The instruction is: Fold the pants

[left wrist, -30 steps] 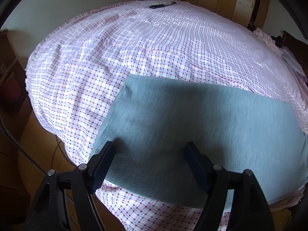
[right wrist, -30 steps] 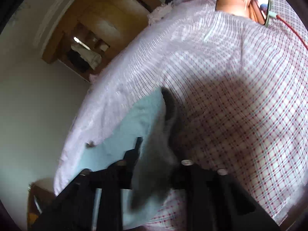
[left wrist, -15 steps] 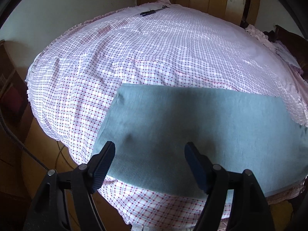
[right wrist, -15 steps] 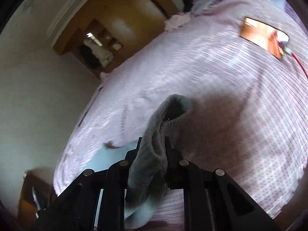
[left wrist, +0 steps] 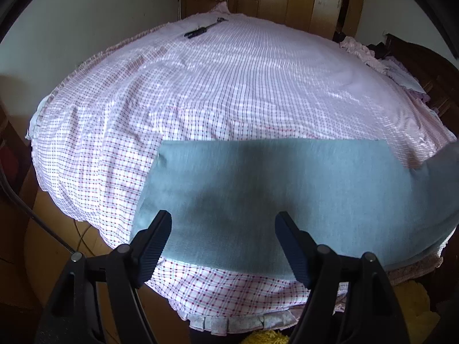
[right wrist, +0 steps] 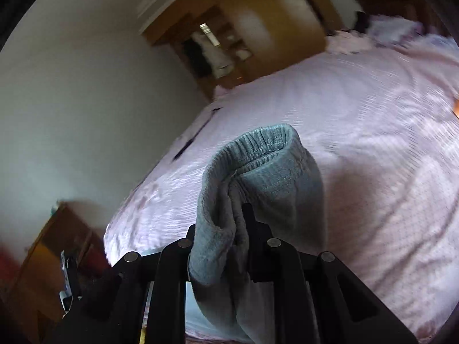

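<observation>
Above the pink checked bedsheet (left wrist: 229, 86), left gripper (left wrist: 223, 238) fingers wide apart, empty, right gripper (right wrist: 221, 229) clamped on grey-blue knit pants (left wrist: 272, 195) ribbed cuff, pants lying lengthwise left-to-right.

Left hand-held gripper (left wrist: 223, 233): jaws wide apart, tipped down, holding nothing.
Right hand-held gripper (right wrist: 229, 223): jaws squeezed on cloth.

grey pants (left wrist: 287, 189) on checked bedsheet (left wrist: 229, 86)
</observation>
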Tool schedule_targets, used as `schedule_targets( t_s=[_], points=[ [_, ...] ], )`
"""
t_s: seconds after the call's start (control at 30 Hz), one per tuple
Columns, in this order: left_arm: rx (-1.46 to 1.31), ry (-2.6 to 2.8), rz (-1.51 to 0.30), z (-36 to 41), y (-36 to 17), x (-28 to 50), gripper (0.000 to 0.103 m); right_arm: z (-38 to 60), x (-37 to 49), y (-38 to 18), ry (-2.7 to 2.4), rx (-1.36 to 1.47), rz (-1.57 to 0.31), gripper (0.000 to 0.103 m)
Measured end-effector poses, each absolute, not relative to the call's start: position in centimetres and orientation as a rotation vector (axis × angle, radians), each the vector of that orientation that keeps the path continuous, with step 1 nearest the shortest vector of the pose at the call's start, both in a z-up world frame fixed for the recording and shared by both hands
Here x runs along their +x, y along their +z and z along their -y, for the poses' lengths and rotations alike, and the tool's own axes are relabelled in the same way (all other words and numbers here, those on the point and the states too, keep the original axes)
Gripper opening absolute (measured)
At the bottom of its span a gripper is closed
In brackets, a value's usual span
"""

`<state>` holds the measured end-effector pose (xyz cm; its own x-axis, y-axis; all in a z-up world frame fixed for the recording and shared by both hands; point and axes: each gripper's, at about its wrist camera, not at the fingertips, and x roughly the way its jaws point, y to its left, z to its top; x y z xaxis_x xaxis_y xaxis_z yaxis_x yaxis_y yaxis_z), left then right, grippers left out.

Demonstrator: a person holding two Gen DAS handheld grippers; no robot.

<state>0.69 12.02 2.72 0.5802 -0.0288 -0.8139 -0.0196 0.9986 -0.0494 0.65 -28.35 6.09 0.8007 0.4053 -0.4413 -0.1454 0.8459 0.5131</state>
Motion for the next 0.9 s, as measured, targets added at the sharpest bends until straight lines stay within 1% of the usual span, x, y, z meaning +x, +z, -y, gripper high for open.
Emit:
schedule_targets(
  t_s=[0.33, 0.53, 0.7, 0.9],
  points=[
    [-0.068, 0.010, -0.897, -14.4, 4.9, -0.6, 0.078, 17.5, 3.5, 7.4, 0.466, 0.340, -0.637, 0.011],
    [-0.120, 0.048, -0.889, -16.6, 4.7, -1.2, 0.078, 10.7, 4.9, 6.6, 0.558, 0.236, -0.679, 0.010],
    [-0.162, 0.081, -0.884, -18.7, 4.4, -2.1, 0.078, 5.0, 6.2, 4.6, 0.633, 0.177, -0.736, 0.011],
    [-0.195, 0.129, -0.880, -21.0, 4.1, -3.5, 0.078, -1.2, 7.6, 0.5, 0.722, 0.138, -0.840, 0.010]
  ],
)
